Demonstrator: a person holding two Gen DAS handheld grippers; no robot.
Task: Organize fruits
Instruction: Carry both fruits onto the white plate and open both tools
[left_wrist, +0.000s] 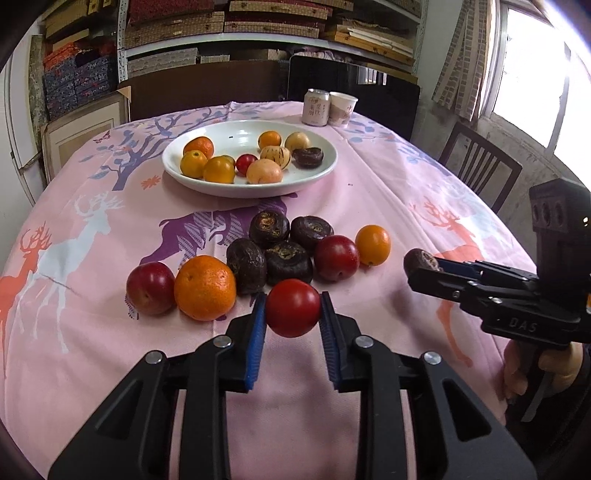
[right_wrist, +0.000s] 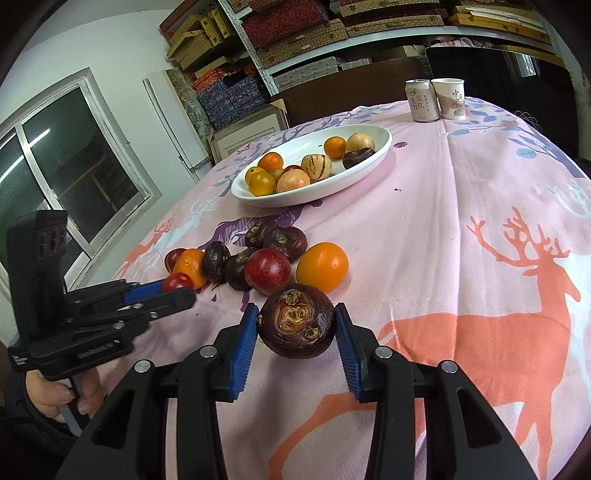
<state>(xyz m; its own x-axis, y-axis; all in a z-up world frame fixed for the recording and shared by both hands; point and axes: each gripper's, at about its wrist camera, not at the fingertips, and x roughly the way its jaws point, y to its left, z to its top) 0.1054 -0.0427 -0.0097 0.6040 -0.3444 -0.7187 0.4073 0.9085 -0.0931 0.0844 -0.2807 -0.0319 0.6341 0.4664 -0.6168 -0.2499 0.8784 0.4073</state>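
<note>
The surface wears a pink cloth (left_wrist: 369, 192) printed with deer and trees. On it, toward the far side, sits a white plate (left_wrist: 328, 166), and beyond that a drink can (left_wrist: 316, 108) touching a paper cup (left_wrist: 342, 109). Nearer, a loose cluster lies on the cloth: dark water chestnuts (left_wrist: 288, 261), red plums (left_wrist: 150, 288), a mandarin (left_wrist: 205, 287) and a small orange (left_wrist: 373, 245).

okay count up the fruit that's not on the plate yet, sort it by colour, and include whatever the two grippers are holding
Dark brown-purple: 5, four on the cloth and one in the right gripper
Red: 3, two on the cloth and one in the left gripper
Orange: 2
Total: 10
</note>
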